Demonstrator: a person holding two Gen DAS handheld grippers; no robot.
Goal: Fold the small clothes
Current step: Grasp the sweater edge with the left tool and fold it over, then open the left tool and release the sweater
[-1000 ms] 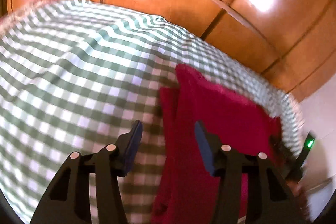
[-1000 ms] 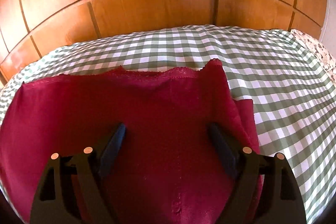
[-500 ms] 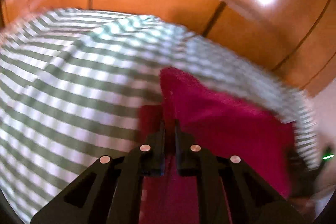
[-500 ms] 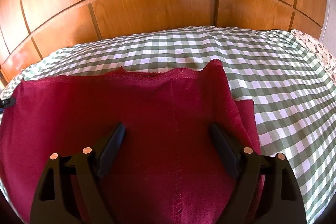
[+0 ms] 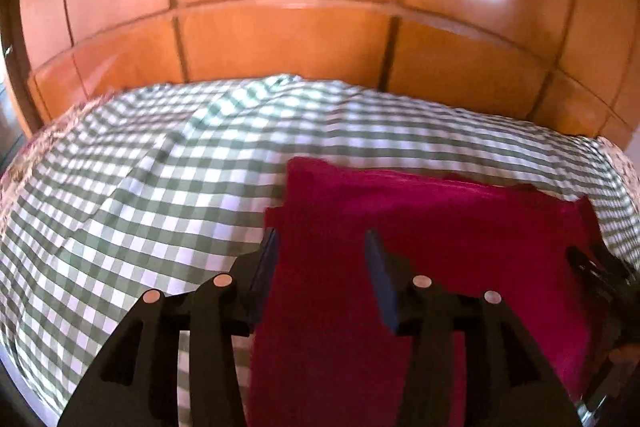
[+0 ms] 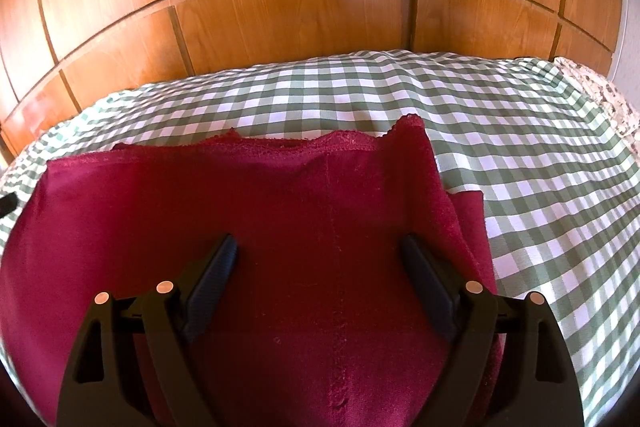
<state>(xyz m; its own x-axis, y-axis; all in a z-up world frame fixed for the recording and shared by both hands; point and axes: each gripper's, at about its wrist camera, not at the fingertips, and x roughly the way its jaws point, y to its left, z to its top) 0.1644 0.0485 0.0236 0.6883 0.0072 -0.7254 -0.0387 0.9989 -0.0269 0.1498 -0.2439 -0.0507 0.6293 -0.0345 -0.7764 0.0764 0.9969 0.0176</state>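
Note:
A dark red garment (image 5: 432, 227) lies folded flat on the green-and-white checked cloth (image 5: 160, 187). My left gripper (image 5: 320, 247) is open over the garment's left edge, with nothing between its fingers. In the right wrist view the same garment (image 6: 280, 195) fills the near middle, a narrower layer sticking out at its right side. My right gripper (image 6: 320, 255) is wide open just above the garment's middle and holds nothing. The right gripper's dark body shows at the far right of the left wrist view (image 5: 600, 267).
The checked cloth (image 6: 500, 131) covers a raised surface that ends at a wooden panelled wall (image 6: 300, 7) behind. A flowered fabric edge (image 6: 600, 95) shows at the far right corner, and another (image 5: 40, 147) at the far left.
My left gripper was open, shut on the garment's left edge half a second ago, and has opened again while swinging to face the wall. The right gripper has stayed put, open.

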